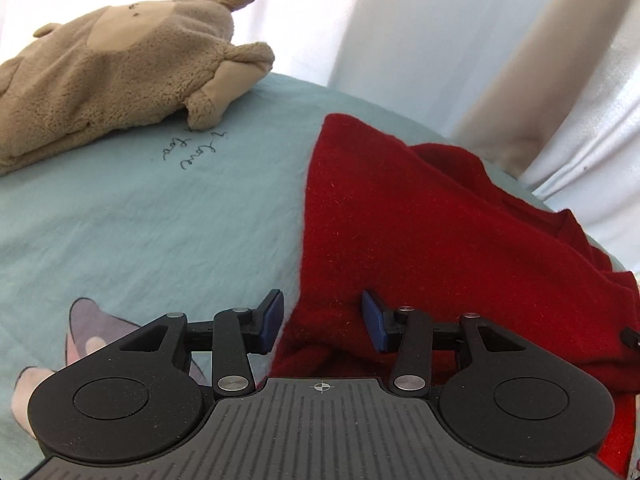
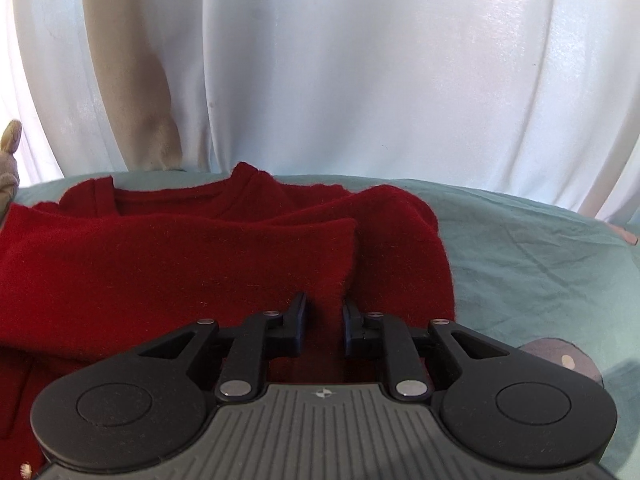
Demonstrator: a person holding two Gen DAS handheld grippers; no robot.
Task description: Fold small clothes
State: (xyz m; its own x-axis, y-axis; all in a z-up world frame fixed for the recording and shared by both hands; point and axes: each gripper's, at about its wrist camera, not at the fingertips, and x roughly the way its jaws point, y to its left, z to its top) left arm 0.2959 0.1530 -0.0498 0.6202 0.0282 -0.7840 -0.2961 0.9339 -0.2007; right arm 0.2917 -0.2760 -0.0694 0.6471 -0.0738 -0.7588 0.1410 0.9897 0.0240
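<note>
Hovering low, the left gripper (image 1: 322,320) stands parted over the near edge of the red sweater (image 1: 420,220), pads clear of the wool. Narrowly parted, the right gripper (image 2: 324,322) straddles a fold (no squeeze visible). That sweater lies half-folded on the pale-green sheet (image 1: 160,220); beyond sit a plush bear (image 1: 120,72) and white curtains (image 2: 360,80).

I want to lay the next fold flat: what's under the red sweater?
The red sweater lies on a pale teal bedsheet that shows around it. Whatever lies directly beneath the sweater is covered, so I cannot tell.
</note>
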